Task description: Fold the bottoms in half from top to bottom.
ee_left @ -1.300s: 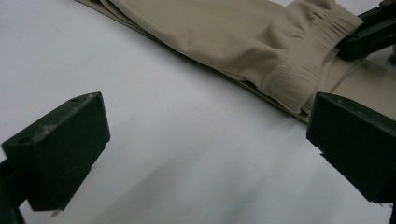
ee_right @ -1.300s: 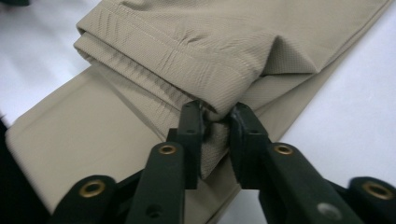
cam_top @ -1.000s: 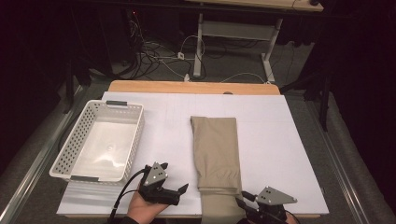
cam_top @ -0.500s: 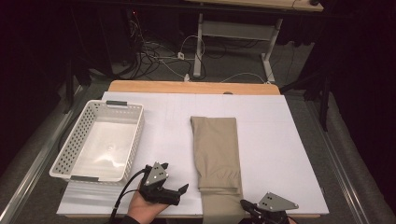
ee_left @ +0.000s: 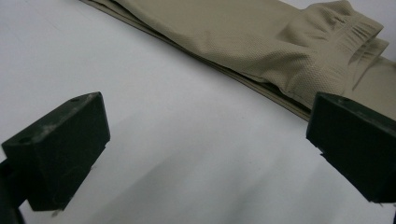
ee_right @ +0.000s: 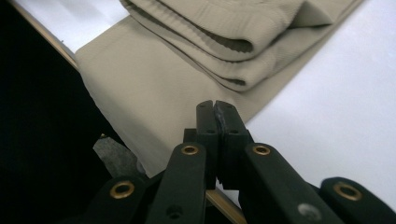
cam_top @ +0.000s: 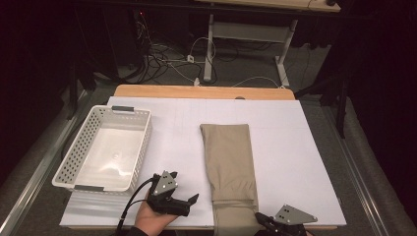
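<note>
While my left gripper (ee_left: 205,154) stands spread beside the folded beige fabric trousers (cam_top: 231,167), my right gripper (ee_right: 217,116) has just pressed together, pinching nothing.

right claw (cam_top: 263,220): body cut off by the near edge of the high view | trousers (cam_top: 230,167): near end hangs over the worktop (cam_top: 295,147) edge, cut off there | whether cloth sits between the right jaws: cannot tell | left hand (cam_top: 152,219): forearm cut off at near edge
</note>
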